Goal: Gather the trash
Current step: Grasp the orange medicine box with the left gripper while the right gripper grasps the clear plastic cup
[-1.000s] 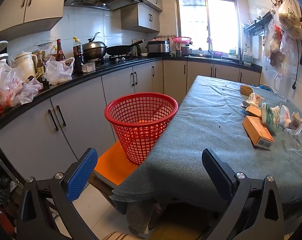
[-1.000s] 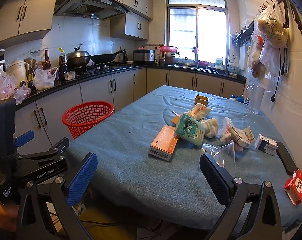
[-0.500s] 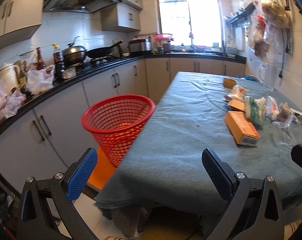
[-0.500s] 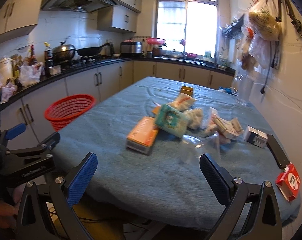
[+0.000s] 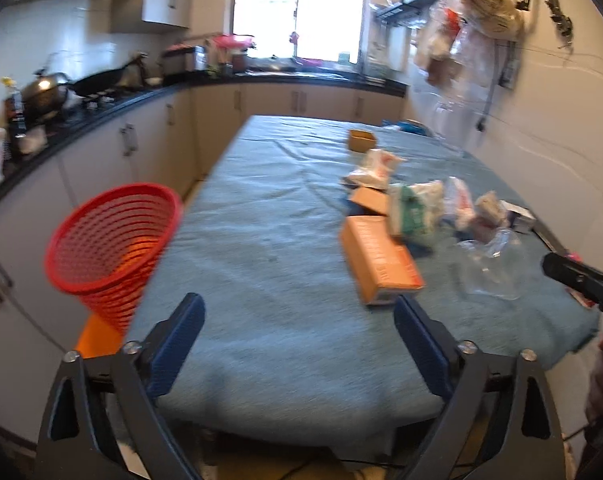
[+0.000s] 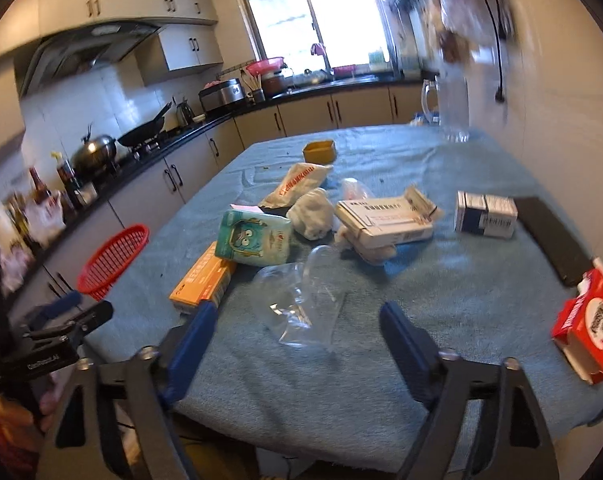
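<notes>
Off to the left of the left gripper (image 5: 299, 342), a red mesh basket (image 5: 113, 248) waits beside the blue-clothed table (image 5: 261, 240), while an orange box (image 5: 377, 264) lies just ahead of its right finger; its jaws are closing with nothing between them. Further right, the right gripper (image 6: 297, 344), also closing and empty, points at a clear plastic bag (image 6: 301, 300) just ahead of its fingertips. A clean pick likely means sliding low and pinching the film's crumpled fold, not the cloth.
</notes>
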Demonstrator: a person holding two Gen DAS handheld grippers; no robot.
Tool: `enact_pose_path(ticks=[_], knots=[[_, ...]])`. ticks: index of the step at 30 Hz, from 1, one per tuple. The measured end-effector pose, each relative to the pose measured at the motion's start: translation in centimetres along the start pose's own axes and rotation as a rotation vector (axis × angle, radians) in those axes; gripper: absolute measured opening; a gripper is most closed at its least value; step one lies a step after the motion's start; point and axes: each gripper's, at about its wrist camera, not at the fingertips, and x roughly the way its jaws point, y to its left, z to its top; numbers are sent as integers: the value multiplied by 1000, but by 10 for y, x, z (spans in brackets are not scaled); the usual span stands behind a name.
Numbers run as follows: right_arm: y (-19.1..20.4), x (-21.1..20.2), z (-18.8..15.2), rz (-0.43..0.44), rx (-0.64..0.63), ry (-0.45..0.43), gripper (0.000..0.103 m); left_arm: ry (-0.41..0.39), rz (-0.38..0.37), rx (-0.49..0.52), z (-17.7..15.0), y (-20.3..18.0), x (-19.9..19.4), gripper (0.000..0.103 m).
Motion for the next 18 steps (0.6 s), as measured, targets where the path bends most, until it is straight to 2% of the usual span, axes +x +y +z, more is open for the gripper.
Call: enact_pose_path(ticks=[1, 3, 6, 8, 10, 12, 14, 15, 16, 18], knots=[[-3, 4, 1, 26, 9, 18, 83, 13, -18, 1, 3, -3, 4, 83], [-8, 12, 1, 75, 28, 52, 83, 53, -69, 4, 12, -8, 17, 69], [-4, 24, 1, 89, 9, 81, 79, 110, -139, 21, 22, -19, 33, 69], [-2, 32, 2, 105, 10, 89, 75, 118, -144, 33, 26, -26, 39, 69], [-1, 41, 3, 103, 12, 101, 55, 153, -147, 57, 30, -34, 49, 69], [-4, 47, 5, 100, 31, 106, 50, 166, -135, 44, 33, -36, 56, 73], [-9, 52, 6, 101, 58, 110, 36, 185, -134, 47, 32, -40, 63, 75], [-12, 53, 7, 106, 73, 109, 20, 194, -133, 49, 30, -42, 66, 75], [-15, 51, 6, 109, 90, 103, 13, 198, -134, 53, 28, -44, 68, 75], [-19, 46, 6, 98, 101, 80, 11, 203, -129, 65, 25, -49, 71, 77]])
